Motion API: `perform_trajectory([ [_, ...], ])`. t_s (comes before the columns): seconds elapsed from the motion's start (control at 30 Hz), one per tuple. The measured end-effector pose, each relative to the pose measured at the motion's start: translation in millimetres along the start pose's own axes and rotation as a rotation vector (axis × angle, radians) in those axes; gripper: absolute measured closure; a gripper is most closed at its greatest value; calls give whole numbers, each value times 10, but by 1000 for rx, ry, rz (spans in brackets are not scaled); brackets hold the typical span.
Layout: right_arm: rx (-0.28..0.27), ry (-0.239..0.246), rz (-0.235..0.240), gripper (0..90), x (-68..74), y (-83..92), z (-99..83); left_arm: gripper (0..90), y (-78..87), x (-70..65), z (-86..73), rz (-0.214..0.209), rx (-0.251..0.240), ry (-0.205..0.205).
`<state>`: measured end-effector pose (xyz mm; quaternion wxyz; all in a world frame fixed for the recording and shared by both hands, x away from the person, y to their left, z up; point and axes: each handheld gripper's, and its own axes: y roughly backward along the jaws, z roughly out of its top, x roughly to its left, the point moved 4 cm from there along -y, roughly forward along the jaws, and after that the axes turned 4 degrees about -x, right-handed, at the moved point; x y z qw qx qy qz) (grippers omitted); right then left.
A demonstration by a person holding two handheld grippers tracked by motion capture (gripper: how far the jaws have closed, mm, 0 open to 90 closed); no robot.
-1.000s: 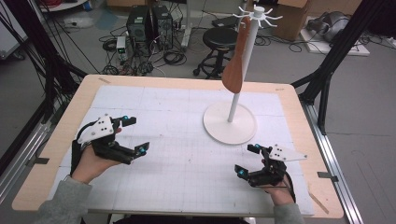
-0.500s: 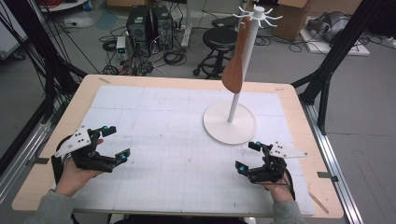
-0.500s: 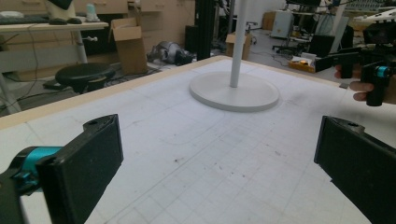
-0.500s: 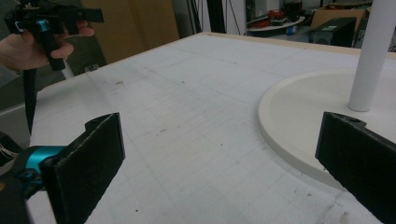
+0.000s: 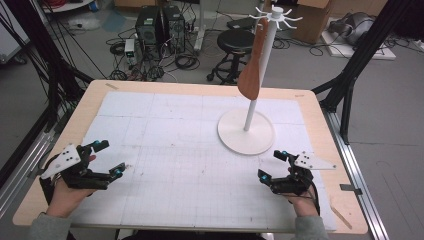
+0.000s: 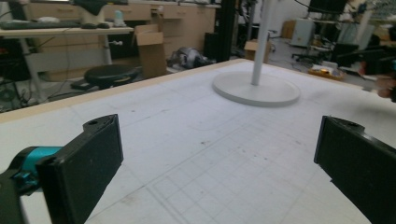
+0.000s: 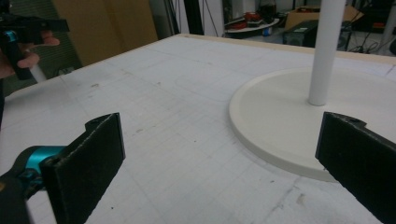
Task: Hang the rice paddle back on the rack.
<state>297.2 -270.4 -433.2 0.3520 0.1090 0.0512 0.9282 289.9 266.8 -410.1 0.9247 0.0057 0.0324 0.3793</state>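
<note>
Spatula (image 5: pixel 251 65) hangs from a hook of the white stand (image 5: pixel 246 131), well off the table (image 5: pixel 200 90), far right of centre. Left gripper (image 5: pixel 107 159) and right gripper (image 5: pixel 272 164) rest near the front edge, fingers spread wide, holding nothing. Risk: a sideways tug on the spatula could rock the stand, or the blade could swing and slip the hook.
</note>
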Motion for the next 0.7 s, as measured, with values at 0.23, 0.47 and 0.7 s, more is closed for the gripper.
perform_trajectory([
  [0.23, -42, -4, -48, 0, -40, 135, 42, 17, 117, 110, -103, 22, 22, 52],
  [0.47, -69, 23, -93, 0, -88, 261, 59, 17, 78, 17, -164, 19, 56, 32],
  [0.7, -73, 37, -83, 0, -57, 312, 59, 17, 75, -33, -145, 10, 42, 28],
])
